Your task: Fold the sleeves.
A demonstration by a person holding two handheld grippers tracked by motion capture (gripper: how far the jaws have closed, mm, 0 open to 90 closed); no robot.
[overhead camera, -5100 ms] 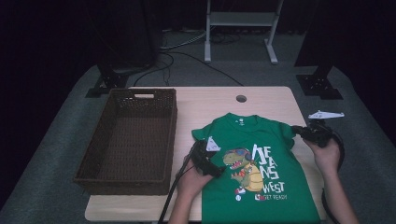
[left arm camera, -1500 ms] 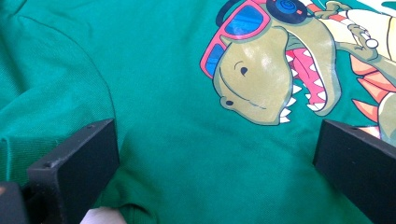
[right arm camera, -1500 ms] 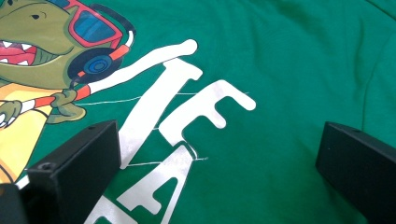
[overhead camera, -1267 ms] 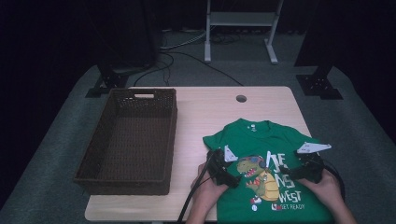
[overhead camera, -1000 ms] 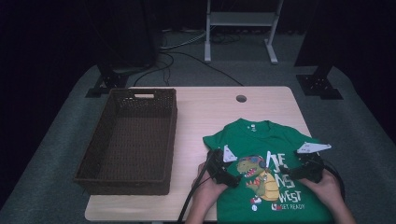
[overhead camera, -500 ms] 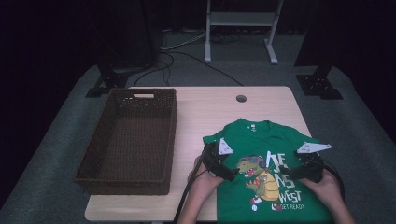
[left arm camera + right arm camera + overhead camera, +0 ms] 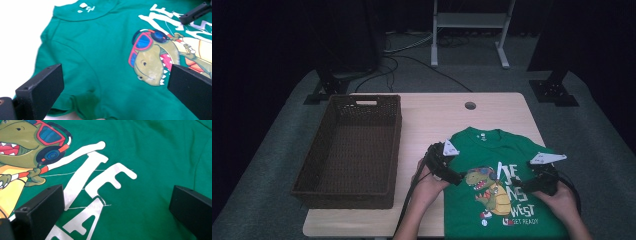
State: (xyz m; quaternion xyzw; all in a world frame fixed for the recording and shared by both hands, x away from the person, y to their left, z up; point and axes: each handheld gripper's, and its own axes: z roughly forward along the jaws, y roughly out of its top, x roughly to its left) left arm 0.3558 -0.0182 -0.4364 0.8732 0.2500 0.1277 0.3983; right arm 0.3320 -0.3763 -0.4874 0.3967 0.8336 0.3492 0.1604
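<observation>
Lying flat and face up on the right half of the tabletop [image 7: 432, 115], the green T-shirt [image 7: 492, 150] is spreading from its collar, which points away from the person, down to a hem that is running past the near edge. It looks like thin knit cotton, so it is likely going to handle light and limp, sliding easily on the smooth pale wood and sagging wherever it is not supported; the rubbery white lettering [image 7: 100, 177] and the cartoon dinosaur print [image 7: 152, 62] are probably a little stiffer than the bare cloth. Taking hold at an edge seems best, a sleeve hem or side seam, since a pinch in the flat middle would be gathering only one loose layer. The left tool [image 7: 452, 176] is sitting over the shirt's left sleeve area, its black jaws standing wide apart with nothing between them. The right tool [image 7: 524, 185] is resting over the lettering, jaws equally wide and gripping nothing. Beyond the shirt, a dark brown woven basket [image 7: 312, 165], rectangular and deep, is occupying the left of the tabletop, well apart from the cloth.
</observation>
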